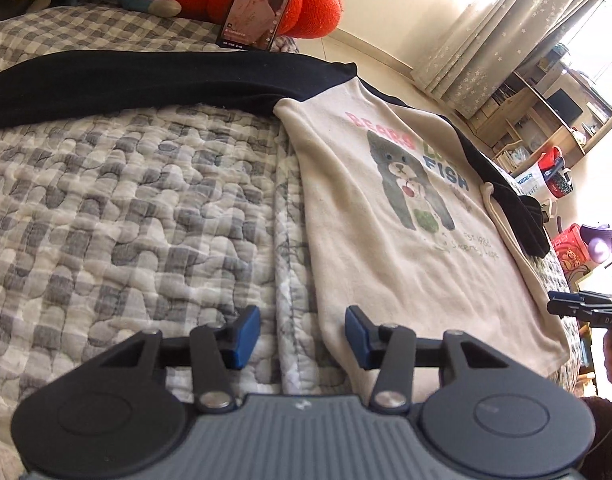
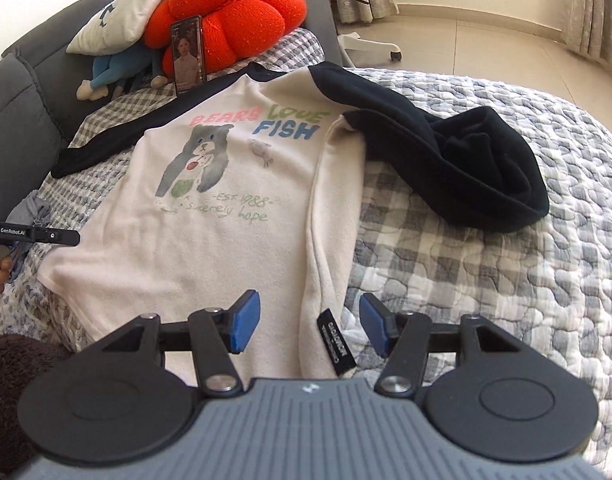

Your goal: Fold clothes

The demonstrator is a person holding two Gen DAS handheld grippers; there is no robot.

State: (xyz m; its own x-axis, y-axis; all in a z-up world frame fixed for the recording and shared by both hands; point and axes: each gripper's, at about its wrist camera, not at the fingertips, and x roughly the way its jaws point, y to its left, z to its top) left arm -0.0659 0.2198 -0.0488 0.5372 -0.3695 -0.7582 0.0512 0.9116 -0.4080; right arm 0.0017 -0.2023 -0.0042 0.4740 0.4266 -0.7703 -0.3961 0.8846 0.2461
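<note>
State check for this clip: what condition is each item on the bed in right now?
Shirt: spread flat, print up, unfolded.
Left sleeve: stretched straight out.
Right sleeve: bunched beside the body.
Phone: propped upright, screen lit.
Left gripper: jaws open, holding nothing.
Right gripper: jaws open over the hem.

A cream sweatshirt (image 2: 210, 216) with dark sleeves lies face up on a grey-and-white checked quilt (image 2: 486, 280) covering a bed. Its print shows a grey bear and the words "BEARS LOVE FISH". The right-hand side is folded inward along its length, and one dark sleeve (image 2: 458, 168) lies bunched on the quilt. The right gripper (image 2: 311, 324) hovers with blue-padded jaws apart over the folded hem, near a black label (image 2: 336, 340). Beyond stand a phone (image 2: 188, 54), propped upright, and an orange cushion (image 2: 234, 20).
</note>
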